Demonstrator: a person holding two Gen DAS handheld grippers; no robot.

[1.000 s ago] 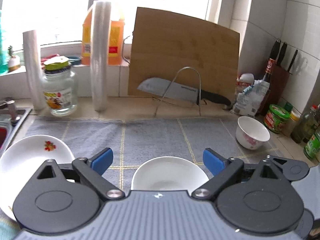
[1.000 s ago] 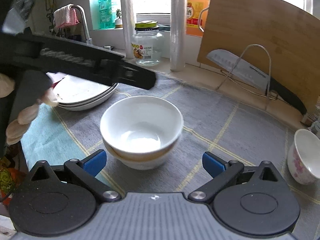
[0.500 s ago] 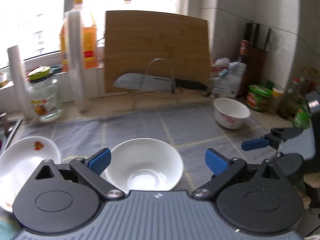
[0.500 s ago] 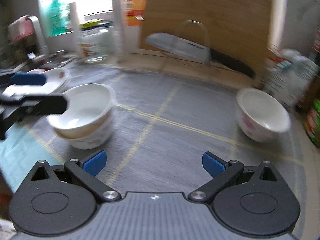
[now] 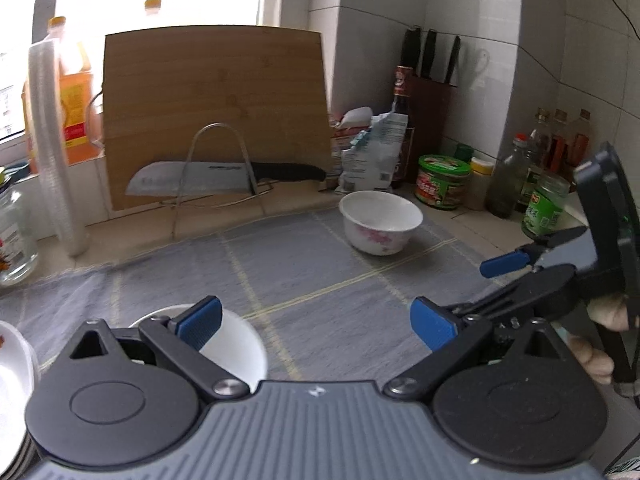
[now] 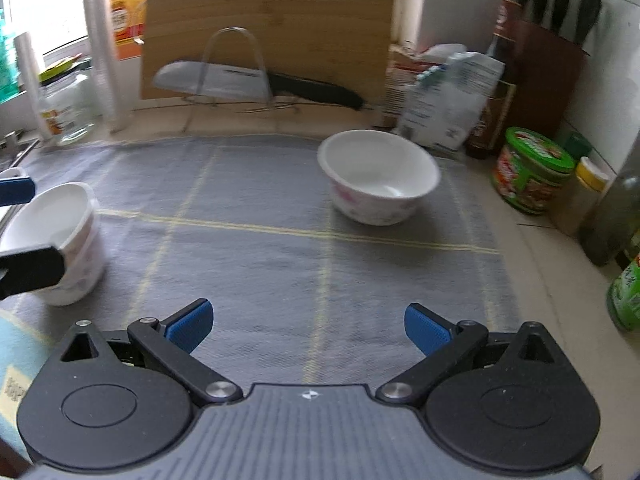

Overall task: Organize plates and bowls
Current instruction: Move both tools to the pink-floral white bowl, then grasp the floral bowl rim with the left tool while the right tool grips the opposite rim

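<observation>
A white bowl with pink flowers (image 5: 380,222) stands alone on the grey mat, far right; it also shows in the right wrist view (image 6: 378,176). A stack of white bowls (image 6: 60,240) stands at the mat's left, and its rim shows under my left finger in the left wrist view (image 5: 236,344). A stack of white plates (image 5: 12,364) is at the far left edge. My left gripper (image 5: 316,322) is open and empty above the mat. My right gripper (image 6: 308,322) is open and empty, facing the flowered bowl from a distance; it also shows in the left wrist view (image 5: 464,292).
The grey mat (image 6: 260,264) covers the counter. A bamboo cutting board (image 5: 216,104) and a cleaver on a wire rack (image 5: 224,178) stand at the back. Jars and bottles (image 6: 532,168), a knife block (image 5: 430,92) and a bag (image 6: 448,96) crowd the right corner. A glass jar (image 6: 68,108) stands at the back left.
Both grippers swung right, away from the bowl stack and plates. The flowered bowl moved toward the centre of both views. Both grippers stayed open.
</observation>
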